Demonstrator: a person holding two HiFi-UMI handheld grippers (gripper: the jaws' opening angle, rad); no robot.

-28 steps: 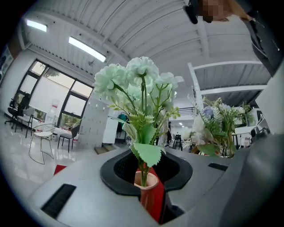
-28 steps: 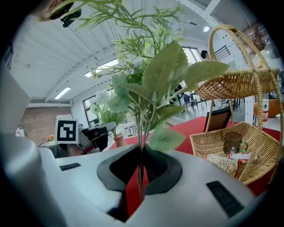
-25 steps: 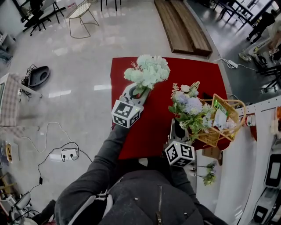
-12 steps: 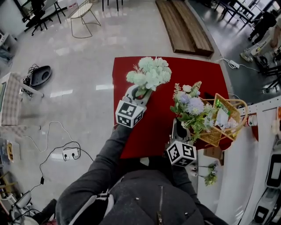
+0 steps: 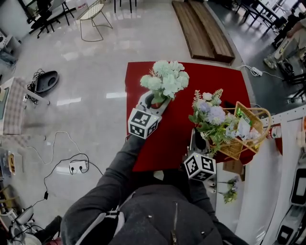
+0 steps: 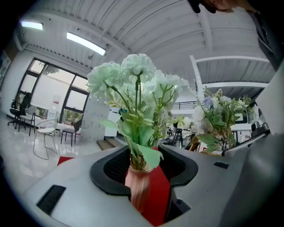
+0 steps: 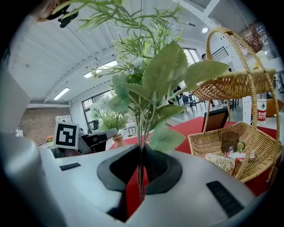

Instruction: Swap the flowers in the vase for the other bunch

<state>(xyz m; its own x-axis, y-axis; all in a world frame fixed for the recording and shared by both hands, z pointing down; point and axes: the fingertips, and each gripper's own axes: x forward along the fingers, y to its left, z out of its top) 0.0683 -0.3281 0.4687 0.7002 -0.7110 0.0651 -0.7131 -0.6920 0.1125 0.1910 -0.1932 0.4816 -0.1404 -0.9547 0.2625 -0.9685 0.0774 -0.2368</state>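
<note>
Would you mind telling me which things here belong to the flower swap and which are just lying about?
Belong to the job:
pink vase
pale green flowers standing in it
mixed bunch of purple and white flowers

Just lying about:
wicker basket
power strip
wire chair

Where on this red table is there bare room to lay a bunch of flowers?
Bare cloth lies in the middle lane of the red table between the vase and the mixed bunch, and in the far right corner beyond that bunch. The right edge is crowded by the wicker basket.
</note>
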